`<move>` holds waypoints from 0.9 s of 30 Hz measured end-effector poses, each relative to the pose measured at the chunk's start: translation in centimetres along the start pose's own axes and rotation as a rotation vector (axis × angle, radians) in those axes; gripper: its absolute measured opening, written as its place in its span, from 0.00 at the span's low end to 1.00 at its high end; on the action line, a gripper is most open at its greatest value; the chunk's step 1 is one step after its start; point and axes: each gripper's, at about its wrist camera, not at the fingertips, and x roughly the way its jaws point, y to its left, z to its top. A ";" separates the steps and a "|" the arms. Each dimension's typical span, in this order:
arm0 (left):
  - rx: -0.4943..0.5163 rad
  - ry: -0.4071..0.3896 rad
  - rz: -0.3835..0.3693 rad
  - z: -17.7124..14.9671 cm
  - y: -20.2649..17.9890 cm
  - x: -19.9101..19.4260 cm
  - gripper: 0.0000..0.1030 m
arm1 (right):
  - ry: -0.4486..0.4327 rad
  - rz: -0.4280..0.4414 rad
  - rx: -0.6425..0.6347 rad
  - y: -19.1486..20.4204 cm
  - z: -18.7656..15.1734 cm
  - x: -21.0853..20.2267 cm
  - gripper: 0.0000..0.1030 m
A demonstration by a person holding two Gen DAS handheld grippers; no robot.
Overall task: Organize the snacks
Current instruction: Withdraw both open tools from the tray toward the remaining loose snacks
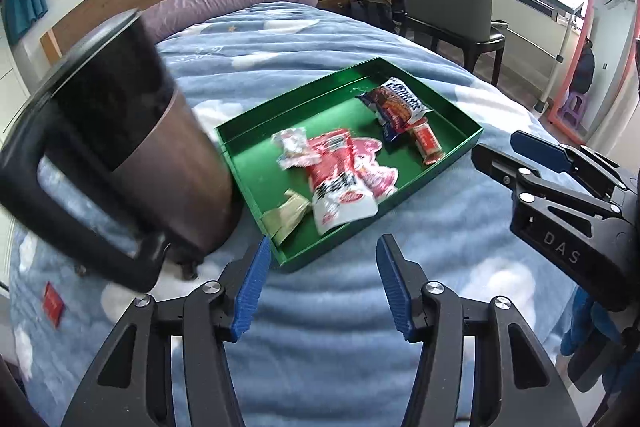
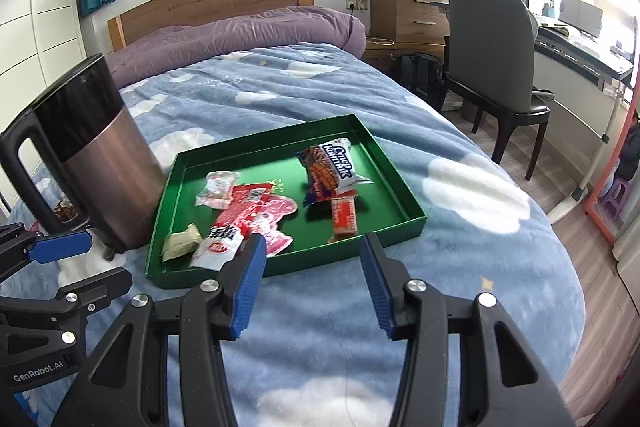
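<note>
A green tray (image 1: 460,115) (image 2: 404,187) lies on the blue cloud bedspread and holds several snack packets: a red and white bag (image 1: 340,179) (image 2: 236,223), a blue cracker pack (image 1: 396,103) (image 2: 332,167), an orange bar (image 1: 428,143) (image 2: 344,215), a beige packet (image 1: 290,213) (image 2: 182,241) and a small pink and white packet (image 1: 290,145) (image 2: 216,189). My left gripper (image 1: 320,283) (image 2: 76,263) is open and empty, just short of the tray's near edge. My right gripper (image 2: 312,279) (image 1: 508,151) is open and empty, near the tray's front edge.
A tall metal bin (image 1: 132,131) (image 2: 100,155) with a black lid and handle stands on the bed left of the tray. A small red item (image 1: 54,305) lies on the bedspread at the left. A chair (image 2: 492,39), a drawer unit (image 2: 408,11) and a desk stand beyond the bed.
</note>
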 end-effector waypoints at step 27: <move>-0.140 0.013 0.112 -9.1 8.8 -6.7 0.51 | 0.007 0.097 -0.043 9.4 -4.5 -7.0 0.77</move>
